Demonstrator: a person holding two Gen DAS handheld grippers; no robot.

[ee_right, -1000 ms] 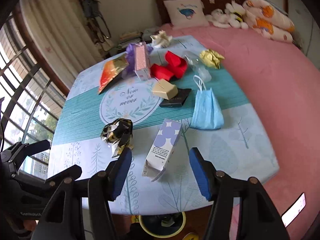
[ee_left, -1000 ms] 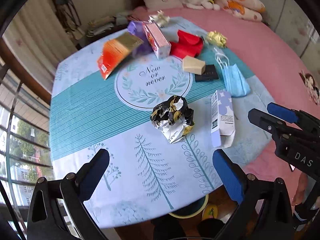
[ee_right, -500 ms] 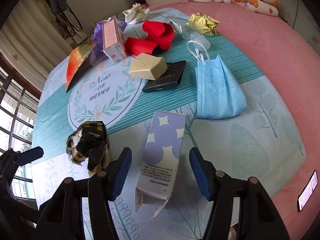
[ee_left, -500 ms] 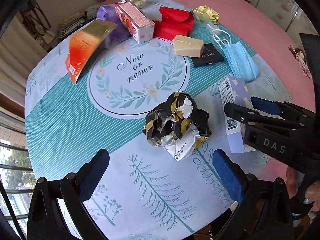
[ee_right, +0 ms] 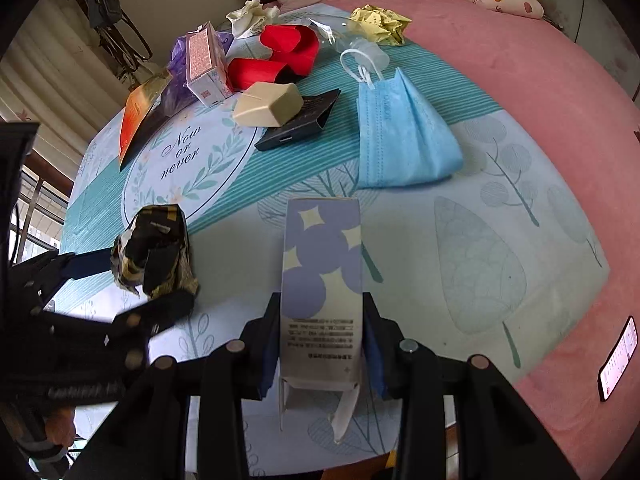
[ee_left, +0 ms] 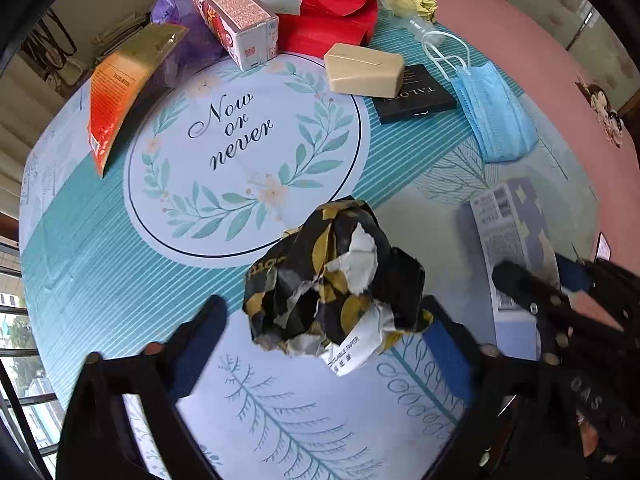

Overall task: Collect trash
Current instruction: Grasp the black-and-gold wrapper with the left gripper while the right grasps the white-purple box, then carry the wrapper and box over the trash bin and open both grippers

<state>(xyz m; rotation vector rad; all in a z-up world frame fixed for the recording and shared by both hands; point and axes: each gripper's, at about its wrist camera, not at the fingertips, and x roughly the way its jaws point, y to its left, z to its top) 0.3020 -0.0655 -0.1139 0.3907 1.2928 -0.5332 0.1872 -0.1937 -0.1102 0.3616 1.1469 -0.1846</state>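
Left hand-held gripper [ee_left: 320, 340]: jaws closing either side of one crumpled black-and-gold wrapper [ee_left: 332, 280], pads not yet pressing it.
Right hand-held gripper [ee_right: 322, 344]: jaws closing, pinching one purple-and-cream carton [ee_right: 322, 276] lying flat at near edge.
Surface: patterned cloth [ee_right: 480, 248] spread over pink bed [ee_right: 520, 60].
Middle: one blue face mask [ee_right: 400, 136]; one beige box [ee_right: 268, 106] atop one black box [ee_right: 304, 124].
Far: one pink carton [ee_right: 204, 66], one orange packet [ee_right: 136, 116], red packaging [ee_right: 284, 54], one yellow paper wad [ee_right: 380, 22].
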